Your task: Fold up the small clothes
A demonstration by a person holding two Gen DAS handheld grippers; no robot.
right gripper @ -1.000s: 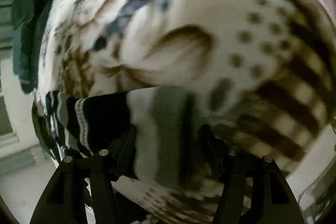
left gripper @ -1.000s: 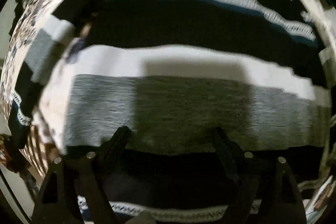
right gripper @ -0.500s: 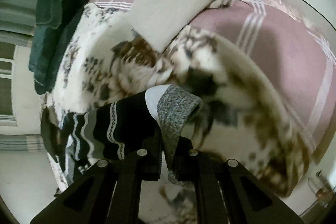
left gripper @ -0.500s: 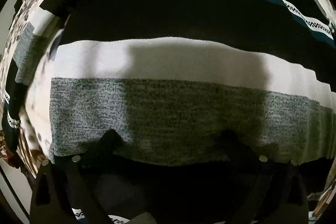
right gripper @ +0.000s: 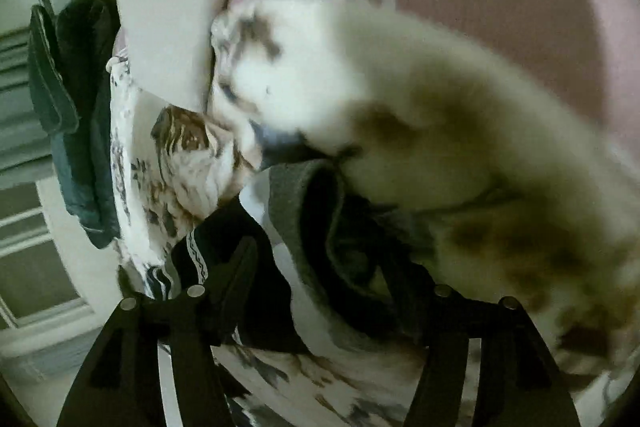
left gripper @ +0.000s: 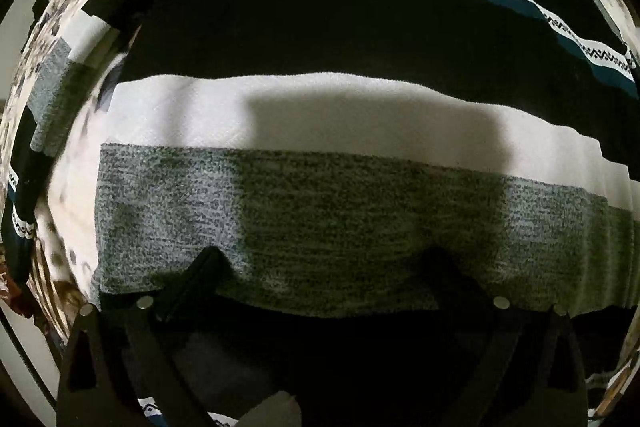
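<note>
The striped knitted sweater [left gripper: 360, 131], in black, white, grey and teal bands with a zigzag border, lies spread on a bed covered by a cream blanket with brown and blue flower print [right gripper: 188, 163]. The left gripper [left gripper: 320, 259] points straight down over the grey band, its jaws standing wide apart with the fingertips at or just above the knit; nothing is pinched between them. In the right wrist view the right gripper [right gripper: 324, 259] has its jaws opening, and a folded-over end of the sweater [right gripper: 304, 211] (probably a sleeve cuff, the blur makes it hard to say) lies between them without being pressed.

To my judgement the step in hand is to lay this folded part down. To do it well, the right hand should let the fabric drop fully free before it pulls away, so the fold does not drag open. The left gripper can press lightly on the body to keep the sweater from sliding.
</note>
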